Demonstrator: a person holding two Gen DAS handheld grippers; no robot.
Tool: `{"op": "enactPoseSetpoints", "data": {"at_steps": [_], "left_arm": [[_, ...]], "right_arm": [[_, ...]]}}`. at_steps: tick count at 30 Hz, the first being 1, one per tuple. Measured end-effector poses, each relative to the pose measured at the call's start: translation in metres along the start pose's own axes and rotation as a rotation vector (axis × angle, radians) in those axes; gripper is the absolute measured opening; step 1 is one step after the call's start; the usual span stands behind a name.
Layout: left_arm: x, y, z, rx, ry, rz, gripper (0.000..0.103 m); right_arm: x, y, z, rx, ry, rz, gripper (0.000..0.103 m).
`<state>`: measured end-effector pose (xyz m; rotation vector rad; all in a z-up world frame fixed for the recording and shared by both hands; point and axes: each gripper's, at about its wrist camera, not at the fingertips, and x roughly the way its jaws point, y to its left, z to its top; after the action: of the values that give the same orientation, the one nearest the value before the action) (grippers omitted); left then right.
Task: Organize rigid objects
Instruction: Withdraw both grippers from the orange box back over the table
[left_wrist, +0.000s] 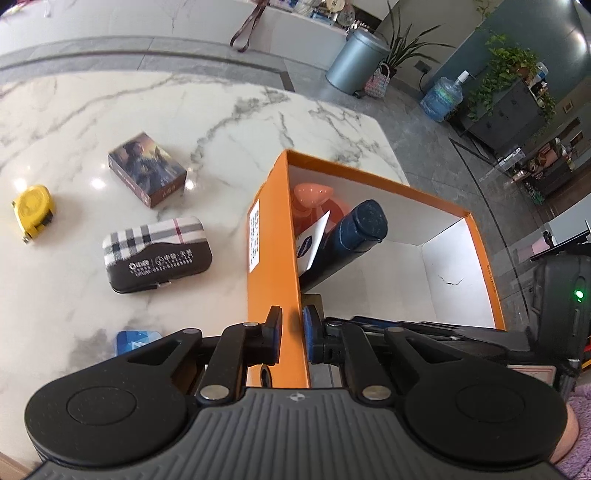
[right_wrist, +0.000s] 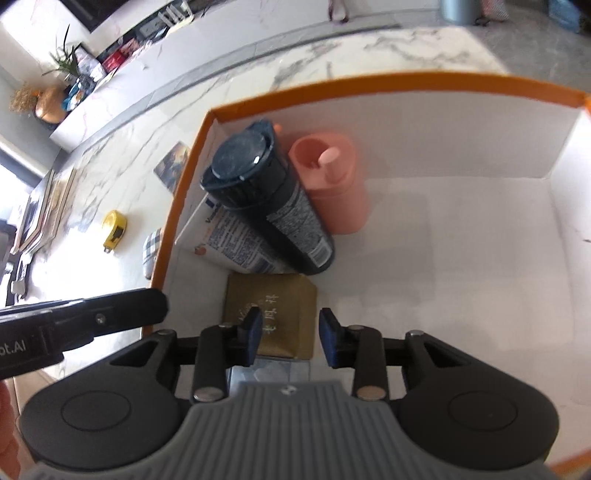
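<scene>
An orange box (left_wrist: 271, 236) with a white inside stands on the marble table (left_wrist: 147, 110). My left gripper (left_wrist: 291, 332) is shut on the box's left wall. Inside lie a dark blue bottle (right_wrist: 266, 199), a pink bottle (right_wrist: 336, 184), a white carton (right_wrist: 229, 240) and a gold box (right_wrist: 273, 317). My right gripper (right_wrist: 290, 334) is open inside the orange box (right_wrist: 369, 79), its fingers either side of the gold box, just above it. On the table outside are a picture card box (left_wrist: 147, 168), a plaid case (left_wrist: 157, 253), a yellow tape measure (left_wrist: 34, 214) and a blue card (left_wrist: 137, 341).
The table's far and right edges drop to a grey floor with a metal bin (left_wrist: 356, 61), a water jug (left_wrist: 441, 99) and plants. The left gripper's arm (right_wrist: 85, 317) shows at the box's left wall in the right wrist view.
</scene>
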<state>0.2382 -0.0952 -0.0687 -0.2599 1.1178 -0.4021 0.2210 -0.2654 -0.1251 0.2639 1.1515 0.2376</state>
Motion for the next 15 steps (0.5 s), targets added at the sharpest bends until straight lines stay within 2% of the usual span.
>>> {"op": "enactPoseSetpoints", "data": {"at_steps": [4,8,11,15], "left_arm": [[-0.021,0.003,-0.006,0.019,-0.041,0.018,0.013],[-0.048,0.015,-0.016,0.038,-0.090,0.039,0.013],[-0.067,0.032,-0.026,0.037,-0.126,0.074,0.013],[-0.085,0.061,-0.037,0.011,-0.142,0.101,0.013]], "right_arm": [[-0.023,0.004,-0.012,-0.017,-0.101,-0.012,0.036],[-0.043,0.026,-0.023,-0.089,-0.197,-0.010,0.036],[-0.056,0.049,-0.030,-0.148,-0.268,0.050,0.036],[-0.059,0.079,-0.026,-0.206,-0.268,0.139,0.036]]}}
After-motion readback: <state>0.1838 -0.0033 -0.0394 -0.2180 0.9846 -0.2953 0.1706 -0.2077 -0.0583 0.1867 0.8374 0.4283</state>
